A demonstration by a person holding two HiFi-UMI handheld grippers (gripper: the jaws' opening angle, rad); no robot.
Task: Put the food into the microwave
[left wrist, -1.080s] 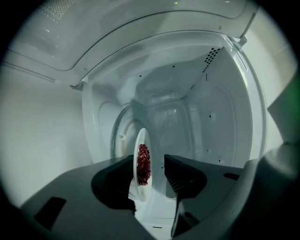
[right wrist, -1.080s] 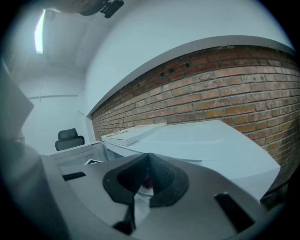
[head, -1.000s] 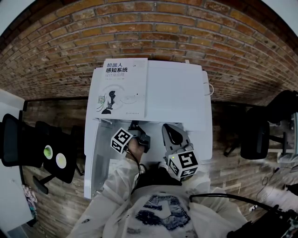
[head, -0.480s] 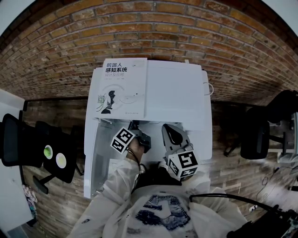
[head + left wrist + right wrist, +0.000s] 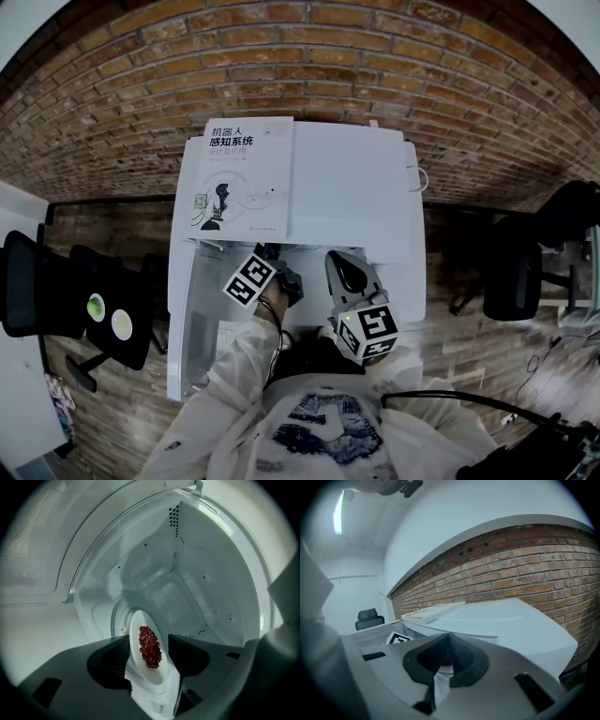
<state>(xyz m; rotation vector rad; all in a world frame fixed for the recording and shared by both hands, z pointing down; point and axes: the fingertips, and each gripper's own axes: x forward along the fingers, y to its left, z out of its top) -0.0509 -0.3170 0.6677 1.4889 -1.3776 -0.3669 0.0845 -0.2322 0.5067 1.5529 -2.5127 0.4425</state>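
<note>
Step in hand: letting go of the plate [image 5: 137, 626] inside the microwave [image 5: 356, 197]; by my judgement the task is nearly finished.
Left gripper [image 5: 148, 639]: its fingers have just been opening and now stand wide apart. The plate is between them but seems no longer pressed.
Right gripper [image 5: 449, 641]: fingers closed, tips together, holding nothing. It waits outside, at 4 o'clock from the left one in the head view.
Food [image 5: 150, 648]: in the middle of the plate, within the cavity [image 5: 187, 588].
How to do it well: draw the left gripper straight back along its own line, with no lifting and no rolling, so that no finger catches the rim. Then the door [image 5: 187, 319], at 9 o'clock of the opening, can be swung shut.
Plate: white, round, shallow, smooth and hard, probably slippery.
Food texture: small dark-red grains in an oval heap, glossy and loose-looking; they may roll if the plate tips.
Cavity: white, smooth walls, rounded corners, small vent holes toward 12 o'clock.
Fingers: dark, with ribbed pads.
Book [image 5: 246, 178]: flat, with a white cover, lying on the microwave top at its 9 o'clock side.
</note>
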